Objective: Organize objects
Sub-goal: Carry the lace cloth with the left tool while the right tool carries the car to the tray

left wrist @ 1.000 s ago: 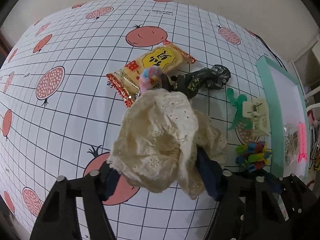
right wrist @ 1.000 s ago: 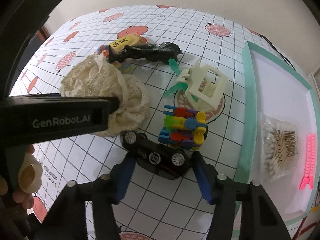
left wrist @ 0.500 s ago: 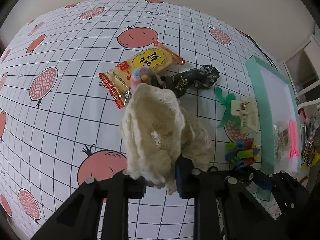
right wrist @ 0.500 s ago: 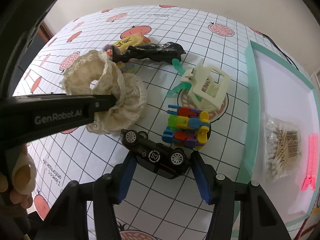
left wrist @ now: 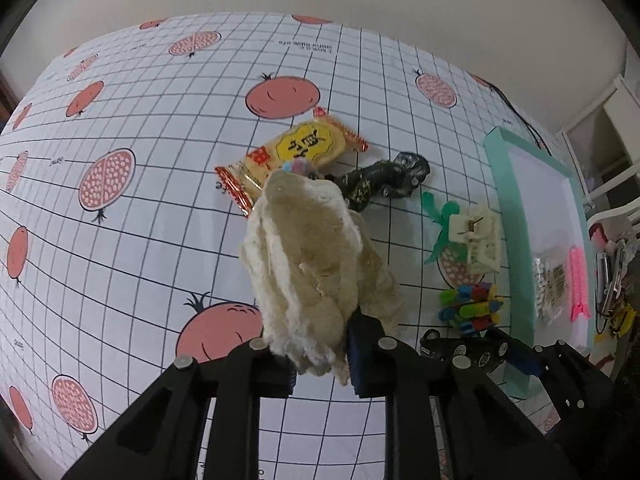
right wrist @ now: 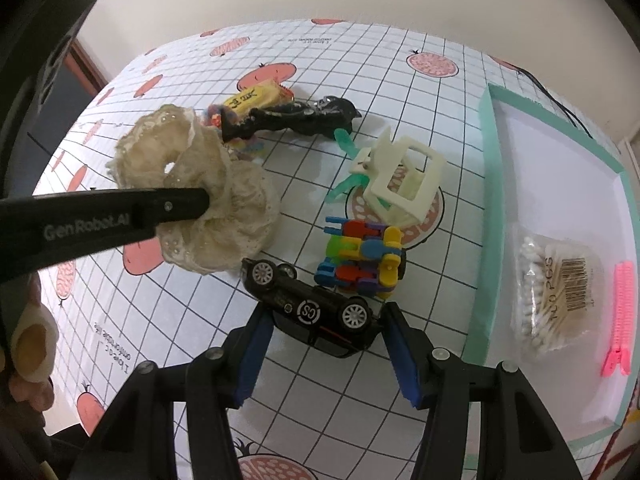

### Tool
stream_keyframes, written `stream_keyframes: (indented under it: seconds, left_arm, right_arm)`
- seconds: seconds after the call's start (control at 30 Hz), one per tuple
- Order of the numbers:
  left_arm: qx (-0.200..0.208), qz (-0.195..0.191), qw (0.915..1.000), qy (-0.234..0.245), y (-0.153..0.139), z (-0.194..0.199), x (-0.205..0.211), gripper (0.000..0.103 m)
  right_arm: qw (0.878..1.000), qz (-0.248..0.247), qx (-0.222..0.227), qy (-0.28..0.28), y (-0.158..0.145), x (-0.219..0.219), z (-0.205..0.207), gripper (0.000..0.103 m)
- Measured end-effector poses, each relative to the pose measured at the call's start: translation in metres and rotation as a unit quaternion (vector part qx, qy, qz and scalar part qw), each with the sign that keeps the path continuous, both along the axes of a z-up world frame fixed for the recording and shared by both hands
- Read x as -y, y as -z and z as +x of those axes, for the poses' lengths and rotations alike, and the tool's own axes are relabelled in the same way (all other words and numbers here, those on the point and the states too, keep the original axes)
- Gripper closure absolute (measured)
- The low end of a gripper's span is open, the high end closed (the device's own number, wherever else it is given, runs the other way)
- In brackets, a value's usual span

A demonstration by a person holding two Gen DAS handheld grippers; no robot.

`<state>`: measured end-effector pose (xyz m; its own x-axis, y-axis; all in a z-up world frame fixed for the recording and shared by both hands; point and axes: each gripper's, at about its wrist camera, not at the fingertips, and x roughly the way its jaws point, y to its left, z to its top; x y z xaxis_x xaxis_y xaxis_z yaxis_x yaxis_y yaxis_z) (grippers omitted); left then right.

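Observation:
A cream lace scrunchie hangs squeezed between the blue pads of my left gripper, which is shut on it; its lower folds still brush the tablecloth. A black toy car lies on its side between the pads of my right gripper, and both pads touch its ends. The car also shows low at the right in the left wrist view. A teal-rimmed white tray stands to the right.
The tray holds a bag of cotton swabs and a pink clip. On the cloth lie a yellow snack packet, a black hair piece, a cream claw clip and colourful pegs. A hand shows at the lower left.
My left gripper's jaws closed from wide apart onto the scrunchie, then lifted it a little off the cloth. The right gripper and the car have not moved.

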<state>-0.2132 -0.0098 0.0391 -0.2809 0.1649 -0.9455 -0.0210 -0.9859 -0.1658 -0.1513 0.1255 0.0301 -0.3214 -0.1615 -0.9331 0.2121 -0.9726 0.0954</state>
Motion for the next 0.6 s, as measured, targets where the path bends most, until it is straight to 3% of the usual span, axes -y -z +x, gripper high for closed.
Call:
stream_keyframes:
  seconds: [0.33, 0.6]
  left_arm:
    - [-0.036, 0.003, 0.9993, -0.011, -0.029, 0.006, 0.003, 0.083]
    - [-0.102, -0.016, 0.9942, -0.03, -0.06, 0.01, 0.006, 0.083]
  right_arm:
    - [0.999, -0.021, -0.033, 0.004, -0.021, -0.001, 0.003, 0.045]
    - [0.997, -0.042, -0.067, 0.013, -0.039, -0.007, 0.006, 0.045]
